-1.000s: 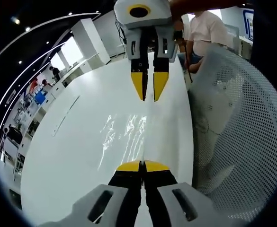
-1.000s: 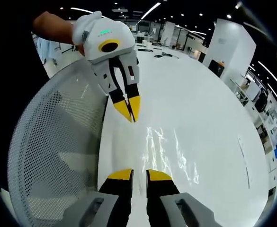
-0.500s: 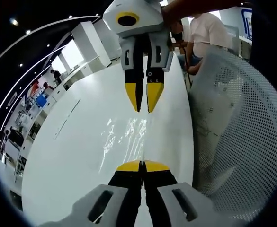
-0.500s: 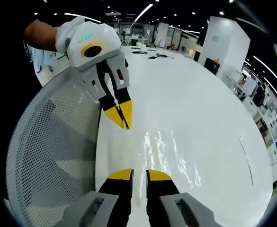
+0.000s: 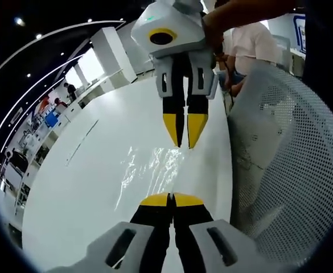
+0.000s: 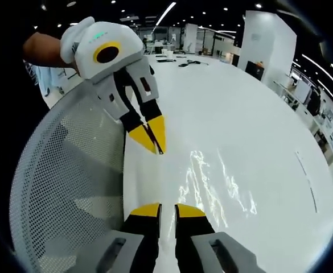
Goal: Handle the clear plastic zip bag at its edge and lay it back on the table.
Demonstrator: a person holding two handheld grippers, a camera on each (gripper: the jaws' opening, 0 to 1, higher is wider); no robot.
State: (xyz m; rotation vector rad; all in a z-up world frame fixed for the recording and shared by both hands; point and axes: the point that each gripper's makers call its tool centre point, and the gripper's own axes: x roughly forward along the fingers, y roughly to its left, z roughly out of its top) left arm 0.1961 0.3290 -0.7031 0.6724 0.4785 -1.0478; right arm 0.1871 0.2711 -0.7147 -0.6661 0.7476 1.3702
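Item: clear zip bag (image 5: 155, 170), flat on the white table (image 5: 86, 187), lying between your two grippers. Your left gripper (image 5: 171, 200): jaws pressed together at the bag's near edge; whether they pinch the plastic, you cannot tell. Your right gripper (image 6: 167, 208): jaws slightly parted over the bag's opposite edge (image 6: 212, 182). White mesh chair (image 6: 64, 182) beside the table.

A long white desk (image 5: 98, 187) runs through an open hall; ceiling light strips (image 6: 167, 11) glow at top, a white mesh chair (image 5: 280, 170) at right.
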